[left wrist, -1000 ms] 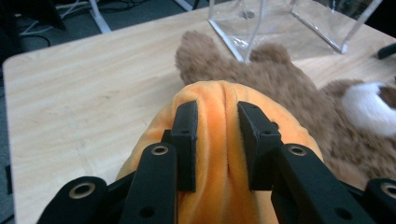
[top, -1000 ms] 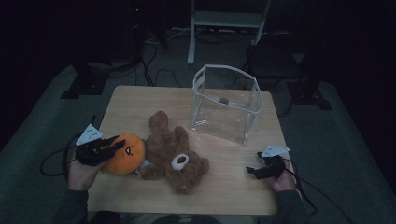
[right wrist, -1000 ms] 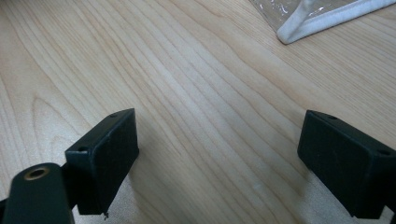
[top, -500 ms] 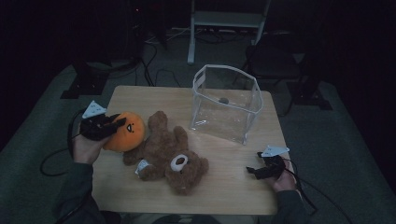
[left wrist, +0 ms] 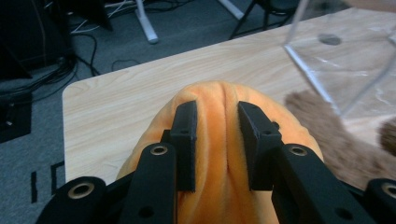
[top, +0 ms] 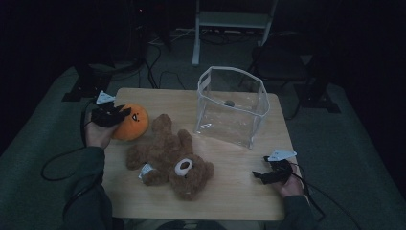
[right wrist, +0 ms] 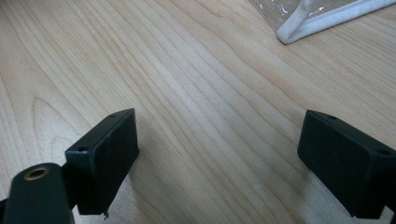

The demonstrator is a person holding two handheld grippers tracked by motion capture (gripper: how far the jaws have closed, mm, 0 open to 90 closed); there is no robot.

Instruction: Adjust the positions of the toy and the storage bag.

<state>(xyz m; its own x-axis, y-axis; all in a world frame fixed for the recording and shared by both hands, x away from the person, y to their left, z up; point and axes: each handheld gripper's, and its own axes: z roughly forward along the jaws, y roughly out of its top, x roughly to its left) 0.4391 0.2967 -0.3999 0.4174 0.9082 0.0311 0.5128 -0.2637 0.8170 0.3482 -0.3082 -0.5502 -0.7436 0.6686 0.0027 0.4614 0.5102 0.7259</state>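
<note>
One brown teddy bear [top: 167, 160] lies just beside the left gripper [top: 117, 115] pinching the orange plush [top: 131, 123], face toward the clear bag [top: 232, 108]; the right gripper [top: 261, 175] gapes wide.

Light wood surface [top: 230, 191]: brown teddy bear [top: 167, 160] lying centre, clear plastic bag [top: 232, 108] upright at far side, orange plush [top: 131, 122] near left edge.

On the table [top: 239, 191] lie two plush toys: one orange plush [top: 131, 122] and one brown teddy bear [top: 170, 155]. There is one clear bag [top: 232, 108], with what seems to be one small dark object [top: 229, 103] inside.
</note>
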